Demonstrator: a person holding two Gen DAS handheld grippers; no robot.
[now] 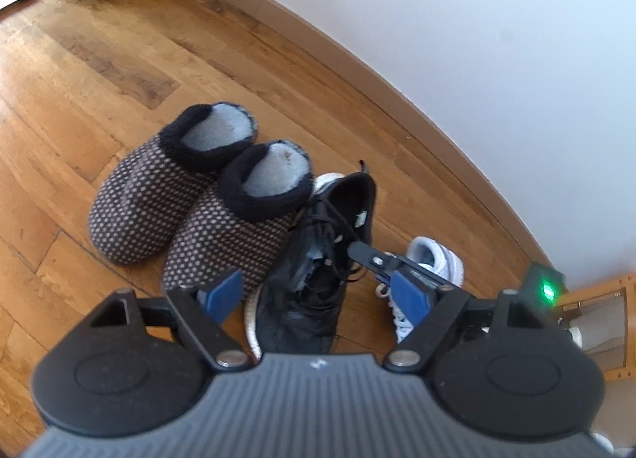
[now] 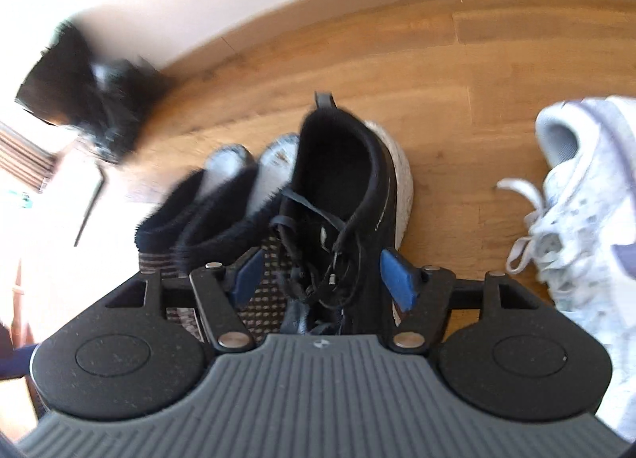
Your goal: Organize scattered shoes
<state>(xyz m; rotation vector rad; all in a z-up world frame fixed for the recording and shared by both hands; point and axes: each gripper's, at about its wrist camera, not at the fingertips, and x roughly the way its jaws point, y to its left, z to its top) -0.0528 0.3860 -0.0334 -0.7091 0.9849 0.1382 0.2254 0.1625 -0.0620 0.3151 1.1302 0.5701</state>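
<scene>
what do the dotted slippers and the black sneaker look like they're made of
Dotted slippers: apparently knitted or woven fabric, matte, with fuzzy black cuffs and pale fleecy lining. Black sneaker: looks like soft matte textile with thin cord laces and a whitish textured sole, possibly foam.

Sneaker (image 1: 318, 259) right of two slippers (image 1: 198, 196) (touching the nearer).

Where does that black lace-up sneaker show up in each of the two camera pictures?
Left wrist view: black sneaker at lower centre, right of the dotted slippers.
Right wrist view: black sneaker at centre, heel away from the camera.
Shared landmark: the slippers, touching the sneaker's left side in both.
</scene>
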